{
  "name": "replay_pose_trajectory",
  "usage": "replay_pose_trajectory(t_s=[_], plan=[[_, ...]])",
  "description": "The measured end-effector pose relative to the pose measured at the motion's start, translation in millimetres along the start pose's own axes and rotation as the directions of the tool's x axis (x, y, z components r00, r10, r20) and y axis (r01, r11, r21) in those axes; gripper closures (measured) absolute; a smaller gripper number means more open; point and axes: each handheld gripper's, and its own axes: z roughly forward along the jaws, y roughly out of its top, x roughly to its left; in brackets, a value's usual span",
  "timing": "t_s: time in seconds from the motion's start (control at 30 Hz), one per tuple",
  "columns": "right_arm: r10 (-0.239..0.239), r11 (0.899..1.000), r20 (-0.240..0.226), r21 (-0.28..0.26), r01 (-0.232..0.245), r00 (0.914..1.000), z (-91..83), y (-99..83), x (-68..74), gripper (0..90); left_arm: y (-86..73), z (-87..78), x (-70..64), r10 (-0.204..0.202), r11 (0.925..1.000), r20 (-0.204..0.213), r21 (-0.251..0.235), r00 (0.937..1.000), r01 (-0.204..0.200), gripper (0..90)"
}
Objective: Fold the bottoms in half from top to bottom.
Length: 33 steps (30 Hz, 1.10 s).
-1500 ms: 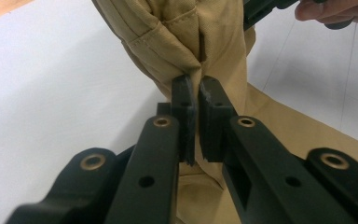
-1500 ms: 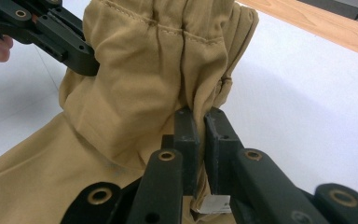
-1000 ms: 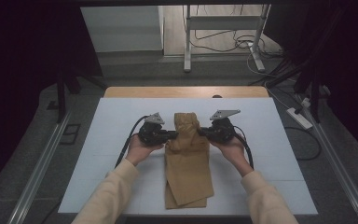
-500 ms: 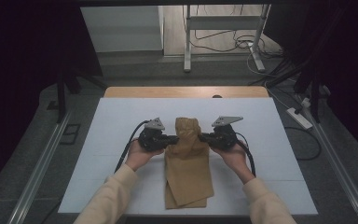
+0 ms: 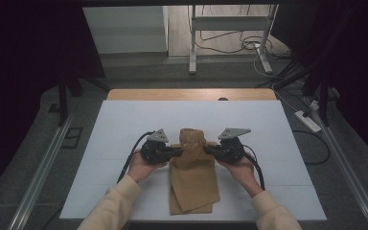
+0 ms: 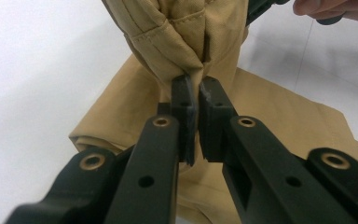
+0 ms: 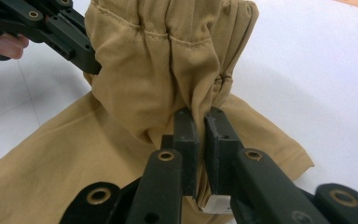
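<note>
left gripper [image 5: 178, 152] and right gripper [image 5: 208, 150] are each clamping the tan garment [image 5: 194, 179] at 9 and 3 o'clock, raising its far end; the fold is looking half done, rest lying mid-surface [image 5: 124, 120].

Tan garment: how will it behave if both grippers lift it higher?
The tan garment is probably floppy: it bunches into folds where the left gripper and right gripper pinch it. Likely light, since small pinches hold its top up. The lower part would probably sag and drag on the white table.
</note>
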Motion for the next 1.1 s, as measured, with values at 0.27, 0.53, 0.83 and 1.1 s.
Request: replay_pose_trajectory(t_s=[0.27,0.53,0.83,1.1], plan=[[0.002,1.000,-0.004,0.006,-0.002,1.0000,-0.3,-4.5,1.8,83.2,-2.8,1.0,-1.8,-0.005,1.0000,0.005,0.000,1.0000,0.005,85.2],[0.000,1.000,-0.003,0.008,0.000,1.0000,-1.6,-7.3,4.5,83.3,-4.8,1.1,-4.3,-0.006,1.0000,0.008,0.003,1.0000,0.006,85.1],[-0.016,1.000,-0.008,0.012,0.016,0.9999,-6.2,-13.3,11.0,83.3,-8.8,0.0,-8.9,-0.001,0.9999,0.015,0.013,0.9999,0.001,85.0],[-0.023,0.999,-0.010,0.025,0.023,0.9997,-6.4,-18.2,15.3,83.2,-14.5,0.7,-12.1,-0.003,0.9997,0.019,0.022,0.9998,0.003,84.9]])
